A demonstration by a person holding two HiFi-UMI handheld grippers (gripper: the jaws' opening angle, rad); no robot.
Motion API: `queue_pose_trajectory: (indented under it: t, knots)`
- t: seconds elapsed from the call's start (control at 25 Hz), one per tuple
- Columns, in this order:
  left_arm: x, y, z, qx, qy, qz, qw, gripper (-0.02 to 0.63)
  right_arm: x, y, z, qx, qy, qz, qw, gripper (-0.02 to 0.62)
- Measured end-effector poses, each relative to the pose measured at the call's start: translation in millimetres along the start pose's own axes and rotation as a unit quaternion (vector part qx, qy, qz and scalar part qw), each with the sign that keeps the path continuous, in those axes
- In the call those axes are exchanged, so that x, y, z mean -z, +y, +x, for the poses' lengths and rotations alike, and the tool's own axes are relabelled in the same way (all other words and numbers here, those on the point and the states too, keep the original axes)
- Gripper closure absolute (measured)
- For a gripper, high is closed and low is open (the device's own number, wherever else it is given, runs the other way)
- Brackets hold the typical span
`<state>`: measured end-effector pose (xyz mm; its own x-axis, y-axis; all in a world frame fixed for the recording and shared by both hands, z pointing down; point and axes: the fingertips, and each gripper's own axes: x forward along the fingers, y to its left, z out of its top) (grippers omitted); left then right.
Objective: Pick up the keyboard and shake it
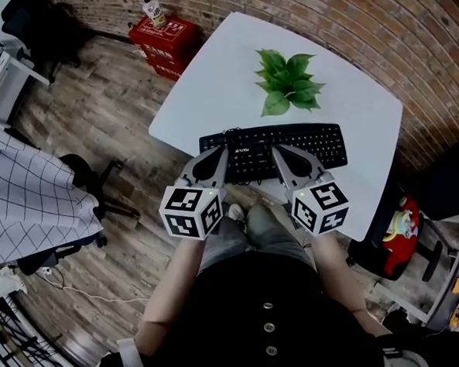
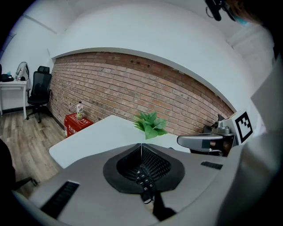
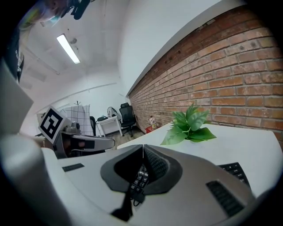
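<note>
Black keyboard (image 1: 308, 144) is seen in the head view at the white table's (image 1: 223, 78) near edge. In the left gripper view, the left gripper (image 2: 141, 145) is pressed together, empty, above the keys. In the right gripper view, the right gripper (image 3: 143, 147) is closed likewise. Both should be opened before the front edge is clamped.

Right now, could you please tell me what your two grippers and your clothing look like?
Both the left gripper and right gripper have light grey shells, black textured pads and a cube with black-and-white square markers. I wear a black buttoned top.
</note>
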<state>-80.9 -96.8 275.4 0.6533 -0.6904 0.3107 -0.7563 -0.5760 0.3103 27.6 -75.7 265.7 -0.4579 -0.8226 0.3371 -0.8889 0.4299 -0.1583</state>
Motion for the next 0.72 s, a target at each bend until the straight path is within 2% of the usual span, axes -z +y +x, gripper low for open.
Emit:
queue_pose_trajectory:
  t: [0.28,0.72]
  knots:
    - [7.9,4.3,4.9,-0.01,0.005,-0.022,0.9997,0.591,11.3,-18.1,0.2,0.006,0.021,0.021,1.0,0.569]
    - [25.6,9.5,4.3,-0.029,0.009,-0.046,0.9985,0.591,32.3,-21.2,11.0,-0.019,0.055,0.021,0.998,0.569]
